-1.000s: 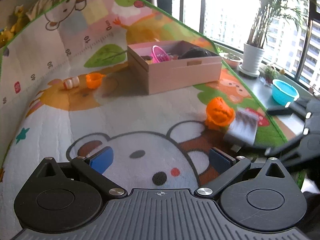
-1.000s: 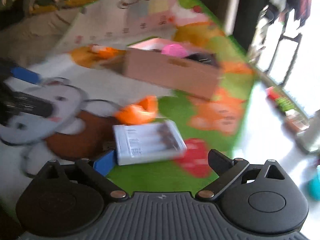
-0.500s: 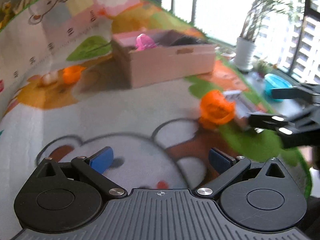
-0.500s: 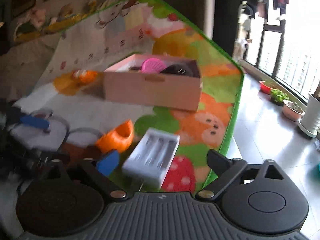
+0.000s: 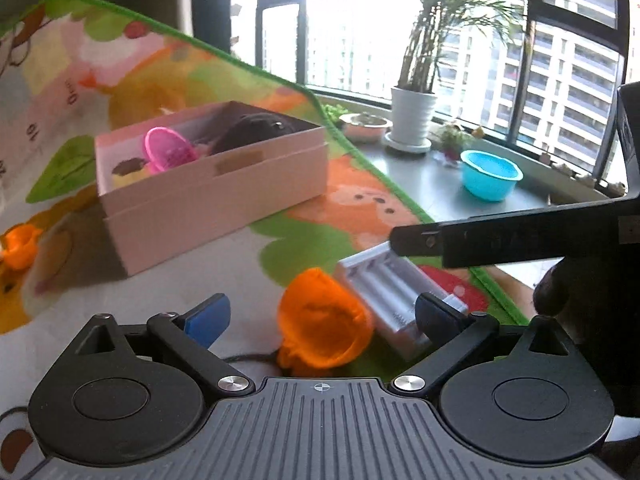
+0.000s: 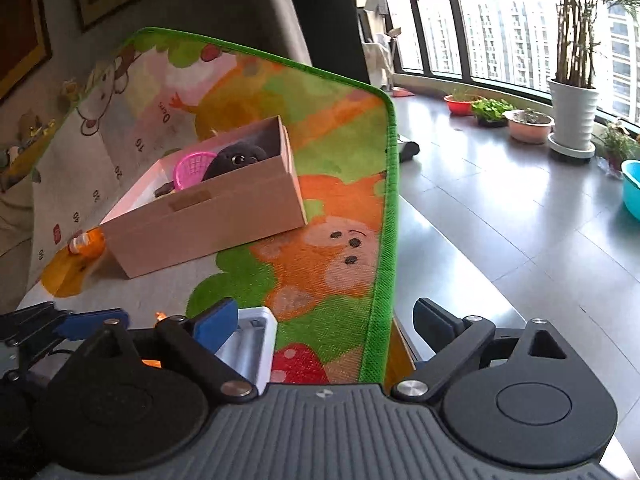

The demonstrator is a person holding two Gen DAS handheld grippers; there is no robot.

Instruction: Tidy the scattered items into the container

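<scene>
Now, lines from the play mat:

Change, left gripper: closer than a second ago; jaws wide apart, now bracketing the orange toy cup, which earlier sat well ahead on the mat.

Change, right gripper: swung in over the white battery charger; jaws apart, blue left finger over the charger's near end, right finger out past the mat's green edge. No grip on anything yet.

Charger, place: flat on the green patch of the play mat, near the right edge, just beside the orange cup, possibly touching it.

Container: pink cardboard box farther back and left, open, already holding a pink toy basket and a dark plush toy.

Stragglers: a second orange cup and a small bottle at the box's far left corner, still loose on the mat.

Meaning for the task: both approaches seem nearly done; closing looks like the next step, then a carry to the box.

Risk: two grippers crowded around neighbouring items; a knock between them seems likely.
</scene>
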